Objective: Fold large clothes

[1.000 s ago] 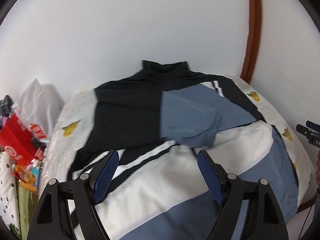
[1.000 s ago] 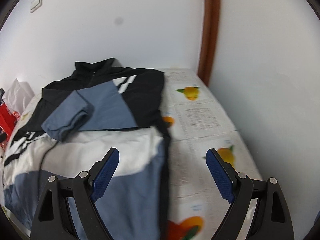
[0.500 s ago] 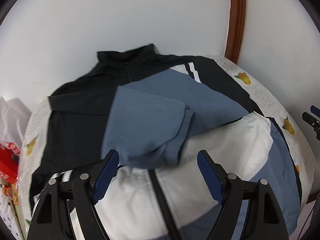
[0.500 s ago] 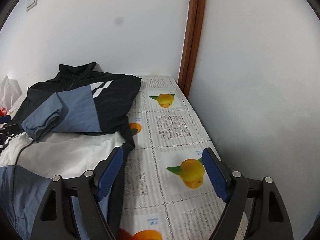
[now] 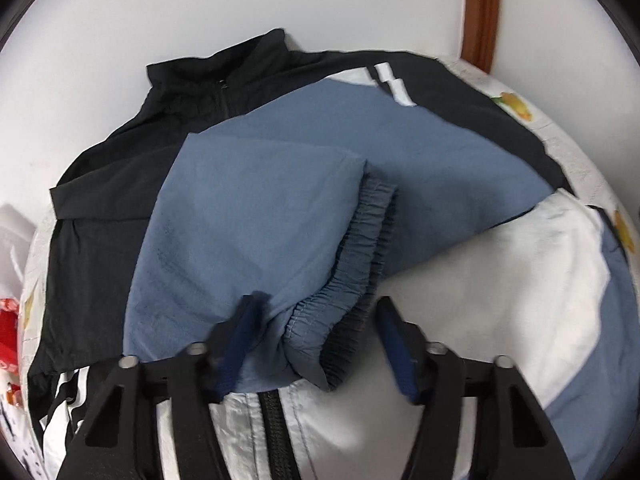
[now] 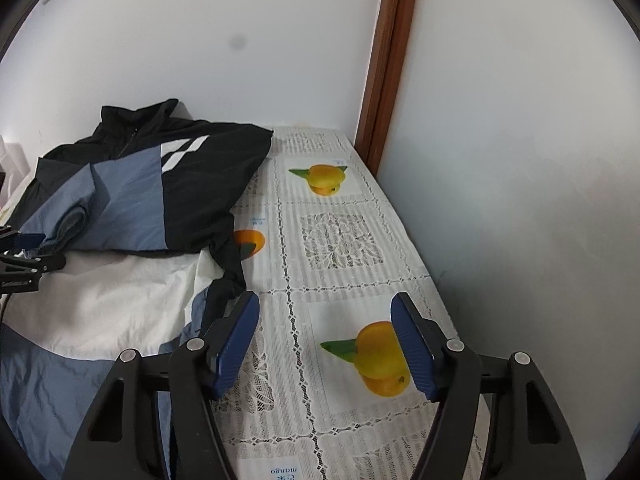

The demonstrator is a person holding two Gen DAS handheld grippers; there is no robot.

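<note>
- Closing in on the blue sleeve cuff (image 5: pixel 356 256) now, left gripper (image 5: pixel 320 344) jaws apart, straddling it, not clamping yet.
- Lying across the jacket (image 5: pixel 472 264) chest on the table (image 6: pixel 344 240).
- Drifting off-garment, right gripper (image 6: pixel 324 344) gaping, holding nothing.
- Probably setting up a sleeve re-tuck.

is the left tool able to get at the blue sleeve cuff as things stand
Probably yes. The left tool is open with the gathered cuff of the folded blue sleeve right between its fingers, nothing lying over it.
</note>
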